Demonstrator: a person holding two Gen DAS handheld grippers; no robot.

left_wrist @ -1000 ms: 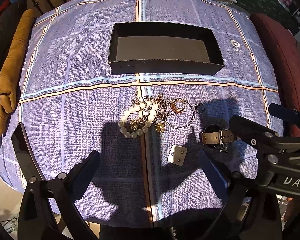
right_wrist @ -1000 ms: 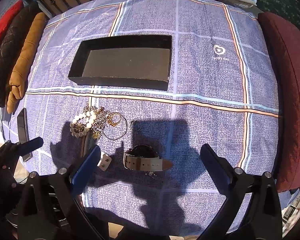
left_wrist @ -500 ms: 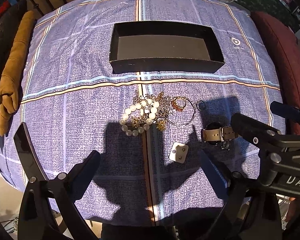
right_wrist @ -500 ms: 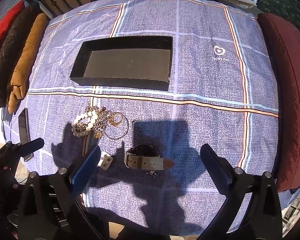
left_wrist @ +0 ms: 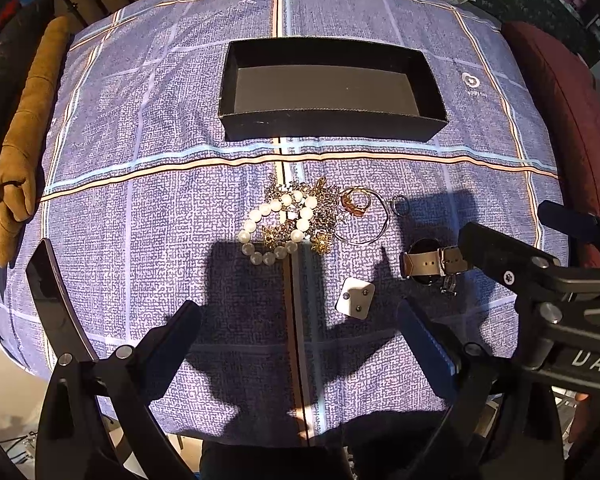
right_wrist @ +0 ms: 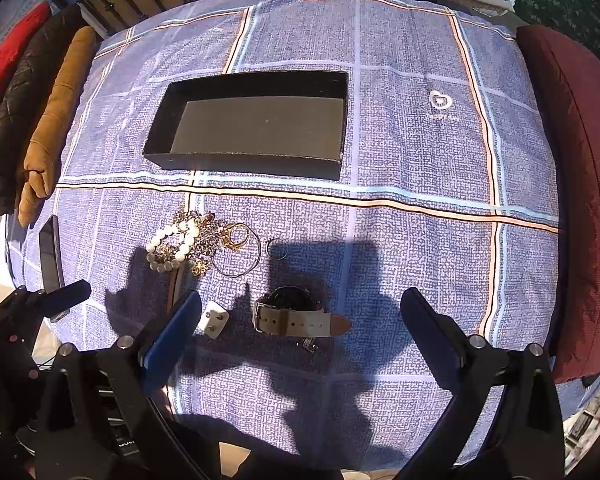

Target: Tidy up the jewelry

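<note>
Pearl-and-gold jewelry heap on a blue plaid cloth, both grippers wide apart and empty.

Pearl bracelet (left_wrist: 278, 226) lies tangled with gold chains (left_wrist: 320, 200), a gold ring (left_wrist: 354, 204) and a thin wire bangle (left_wrist: 374, 232); a small silver ring (left_wrist: 399, 205) sits just beside them. Nearer the camera lie a white earring card (left_wrist: 355, 298) and a tan-strapped watch (right_wrist: 296, 316). Beyond the heap stands an empty black box (left_wrist: 332, 120). Left gripper (left_wrist: 300, 340) and right gripper (right_wrist: 300, 328) hover above the tablecloth (right_wrist: 420, 140), fingers spread fully, touching nothing. A dark phone (left_wrist: 50, 292) lies at the left edge.
</note>
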